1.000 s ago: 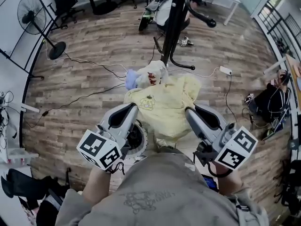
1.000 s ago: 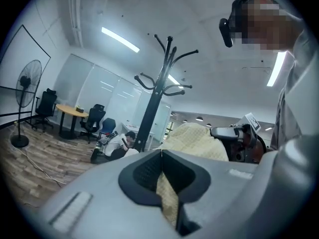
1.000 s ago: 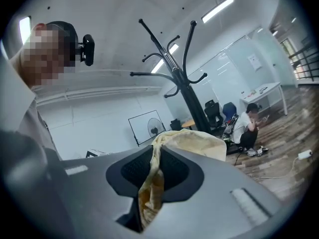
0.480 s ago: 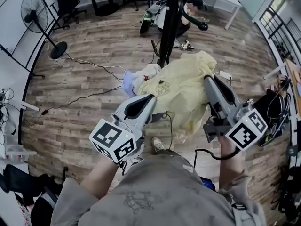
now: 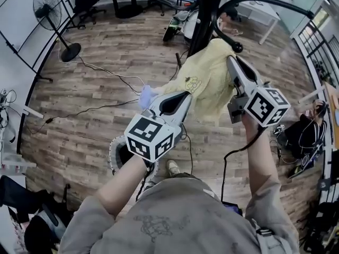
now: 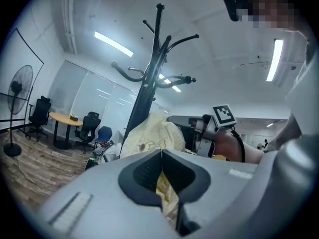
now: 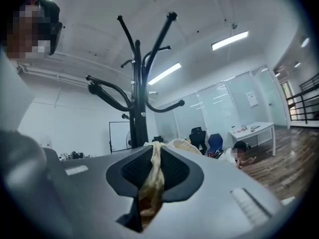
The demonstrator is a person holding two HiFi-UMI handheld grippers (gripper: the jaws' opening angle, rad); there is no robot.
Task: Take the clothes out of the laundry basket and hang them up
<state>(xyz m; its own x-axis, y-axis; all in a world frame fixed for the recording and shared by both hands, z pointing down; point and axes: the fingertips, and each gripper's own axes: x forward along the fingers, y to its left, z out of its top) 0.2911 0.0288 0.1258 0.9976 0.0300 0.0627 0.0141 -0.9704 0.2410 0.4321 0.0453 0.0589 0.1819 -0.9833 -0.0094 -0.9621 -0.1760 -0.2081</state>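
Note:
A pale yellow garment (image 5: 206, 78) with a small printed figure hangs stretched between my two grippers, lifted off the floor. My left gripper (image 5: 184, 95) is shut on its lower left edge, and yellow cloth (image 6: 164, 188) shows pinched between the pads. My right gripper (image 5: 231, 60) is shut on the top edge, right below a curved arm of the black coat stand (image 5: 209, 4); cloth (image 7: 151, 183) bunches in its jaws. The coat stand (image 6: 149, 73) rises just behind the garment (image 6: 149, 133). The round laundry basket (image 5: 117, 155) sits on the floor under my left forearm, mostly hidden.
A blue and white heap of clothes (image 5: 145, 95) lies on the wood floor left of the garment. Cables (image 5: 100, 70) trail across the floor. A standing fan (image 5: 53, 7) is at the far left, a dark bag (image 5: 304, 136) at the right, and a white table (image 5: 259, 7) behind the stand.
Both grippers have carried the yellow garment up and away from the basket toward the coat stand. The right gripper has risen furthest, to just under a hook arm.

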